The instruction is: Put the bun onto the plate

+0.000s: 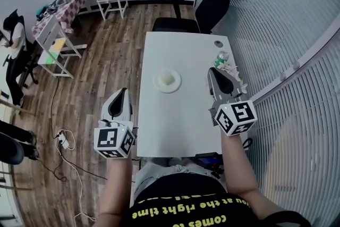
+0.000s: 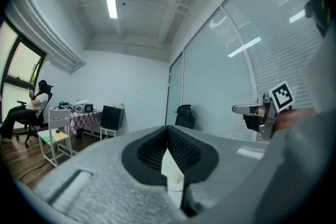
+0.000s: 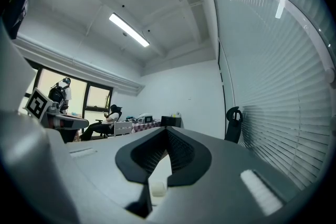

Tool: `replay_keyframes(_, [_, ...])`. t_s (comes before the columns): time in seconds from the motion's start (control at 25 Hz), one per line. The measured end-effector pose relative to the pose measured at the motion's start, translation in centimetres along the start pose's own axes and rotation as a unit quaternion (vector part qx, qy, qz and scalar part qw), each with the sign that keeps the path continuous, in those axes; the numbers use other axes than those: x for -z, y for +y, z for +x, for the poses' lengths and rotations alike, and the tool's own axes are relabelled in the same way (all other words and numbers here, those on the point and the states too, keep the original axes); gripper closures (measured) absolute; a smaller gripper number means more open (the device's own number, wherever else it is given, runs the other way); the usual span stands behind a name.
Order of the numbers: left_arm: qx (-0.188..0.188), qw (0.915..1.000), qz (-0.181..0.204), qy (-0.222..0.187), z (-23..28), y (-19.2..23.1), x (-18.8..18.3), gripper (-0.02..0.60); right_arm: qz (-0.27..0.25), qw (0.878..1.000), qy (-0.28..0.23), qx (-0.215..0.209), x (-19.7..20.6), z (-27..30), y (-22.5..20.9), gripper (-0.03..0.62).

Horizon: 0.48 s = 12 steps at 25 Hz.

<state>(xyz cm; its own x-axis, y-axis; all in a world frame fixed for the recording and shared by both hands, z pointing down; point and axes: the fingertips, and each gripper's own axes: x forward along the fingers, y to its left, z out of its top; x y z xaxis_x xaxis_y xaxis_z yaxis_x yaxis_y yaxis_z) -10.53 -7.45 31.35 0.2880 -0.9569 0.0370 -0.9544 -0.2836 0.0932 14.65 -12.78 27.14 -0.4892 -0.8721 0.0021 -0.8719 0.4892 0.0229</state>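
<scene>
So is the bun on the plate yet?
Yes, on it: the bun sits in the middle of the plate.

My left gripper (image 1: 123,91) and right gripper (image 1: 212,70) look alike: pale grey, matt shells that taper to a point, each with a black teardrop-shaped inset on top. Seen along them, the fingers (image 2: 186,150) are lined in black with a fine ribbed mesh, edged by the grainy grey shell. Each gripper carries a white cube with black square markers, the left cube (image 1: 113,140) and the right cube (image 1: 235,118). I wear a black T-shirt (image 1: 180,195) with yellow lettering across it.
</scene>
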Motion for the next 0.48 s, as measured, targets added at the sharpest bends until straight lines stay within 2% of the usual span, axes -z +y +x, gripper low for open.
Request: replay_keyframes(0.48, [0.001, 1.0, -0.001, 0.0, -0.51, -0.39, 0.07, 0.58, -0.002, 1.0, 0.001, 0.004, -0.01, -0.69, -0.04, 0.588])
